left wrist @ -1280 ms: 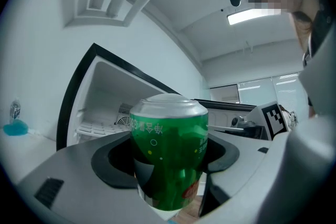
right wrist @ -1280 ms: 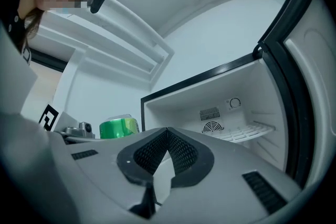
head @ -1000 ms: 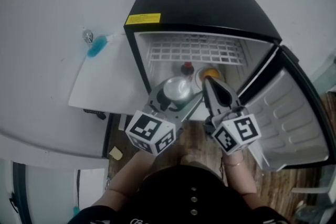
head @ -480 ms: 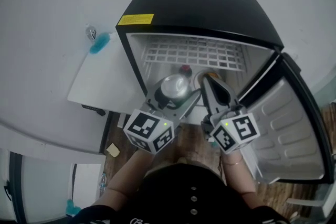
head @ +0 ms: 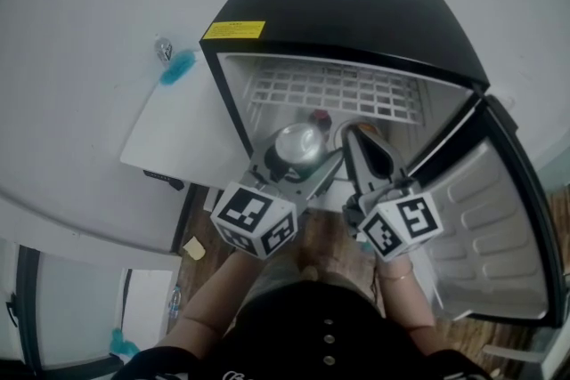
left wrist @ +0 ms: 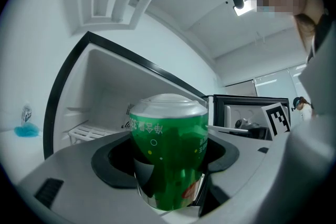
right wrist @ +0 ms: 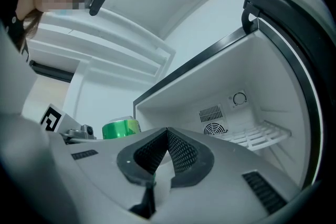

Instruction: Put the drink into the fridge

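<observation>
Green drink can upright, clamped between jaws of left gripper; long axis vertical, silver top toward head camera. Can at mouth of open black fridge, in front of compartment below wire shelf; cavity lies straight ahead of jaws. Right gripper: jaws pressed together on nothing, just beside can on its right, near open door. Left gripper is carrying one; next move judged as forward push into cavity, clear of red-capped item at back
</observation>
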Motion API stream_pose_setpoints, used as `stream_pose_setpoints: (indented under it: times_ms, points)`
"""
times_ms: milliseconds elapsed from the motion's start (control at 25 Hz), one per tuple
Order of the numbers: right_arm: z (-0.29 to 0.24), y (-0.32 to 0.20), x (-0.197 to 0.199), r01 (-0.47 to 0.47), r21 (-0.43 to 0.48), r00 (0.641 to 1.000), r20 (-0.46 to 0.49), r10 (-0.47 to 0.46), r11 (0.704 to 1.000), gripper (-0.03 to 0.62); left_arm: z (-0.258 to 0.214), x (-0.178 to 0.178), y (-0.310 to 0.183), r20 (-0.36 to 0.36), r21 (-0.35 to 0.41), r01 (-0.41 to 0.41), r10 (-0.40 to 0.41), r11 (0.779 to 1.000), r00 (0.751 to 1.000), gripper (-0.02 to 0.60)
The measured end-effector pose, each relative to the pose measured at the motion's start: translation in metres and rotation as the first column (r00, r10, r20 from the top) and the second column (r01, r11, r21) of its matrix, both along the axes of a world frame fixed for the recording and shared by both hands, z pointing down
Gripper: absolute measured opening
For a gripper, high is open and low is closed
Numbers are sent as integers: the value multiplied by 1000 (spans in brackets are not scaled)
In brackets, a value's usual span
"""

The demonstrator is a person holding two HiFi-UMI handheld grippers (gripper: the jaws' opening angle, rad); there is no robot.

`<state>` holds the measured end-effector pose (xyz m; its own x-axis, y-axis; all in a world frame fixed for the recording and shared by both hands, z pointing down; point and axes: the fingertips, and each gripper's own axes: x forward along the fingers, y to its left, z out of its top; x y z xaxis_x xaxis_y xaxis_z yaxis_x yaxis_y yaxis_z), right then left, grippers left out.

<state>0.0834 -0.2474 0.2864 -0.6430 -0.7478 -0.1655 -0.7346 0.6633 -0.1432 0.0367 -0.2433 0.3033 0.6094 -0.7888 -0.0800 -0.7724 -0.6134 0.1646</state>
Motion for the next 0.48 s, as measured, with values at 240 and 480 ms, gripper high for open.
stream_pose_setpoints:
  times_ms: [240,480]
  points:
    - [1,1,0,5,-1,1000,-4,-5,1000,9,2,0,1,-10,-3,3,-3,1000,1000,344]
    - [4,1,-2,5,-8,1000,-8,-5,1000,9,7,-3,0,-6,-14,8,-8,1000,1000,344]
